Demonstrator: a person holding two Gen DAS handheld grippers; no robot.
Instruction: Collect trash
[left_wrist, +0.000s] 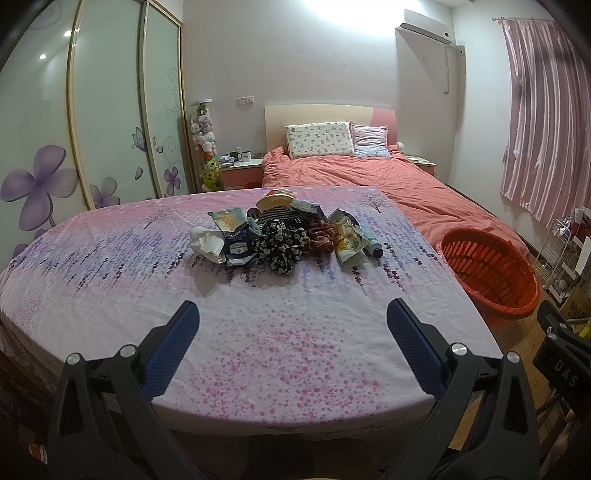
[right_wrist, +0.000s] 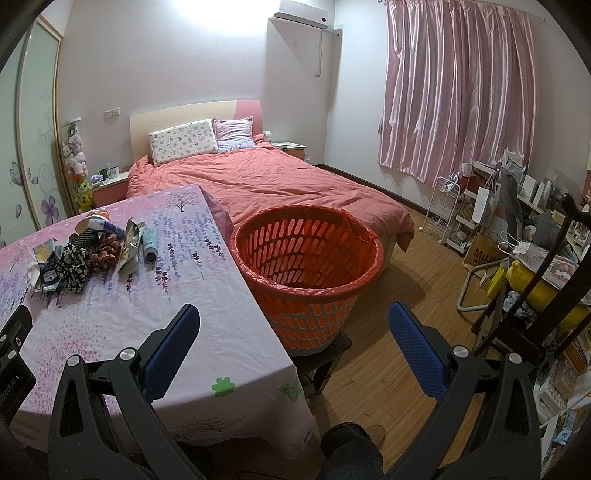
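Your left claw is spread wide and empty, low in the frame over the near part of the desk. The trash pile sits at frame centre on the floral cloth: crumpled tissue at left, snack bags, patterned scrunchies, a tube at right. The red basket stands just beside the desk's right edge. Your right claw is likewise spread, gripping nothing, before the basket.

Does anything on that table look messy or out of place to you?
Yes. A heap of litter sits mid-table on the flowery cloth: torn snack bags, crumpled tissue, scrunchies and a tube lying on its side. The orange basket beside the table looks empty. Both tools are open, holding nothing.
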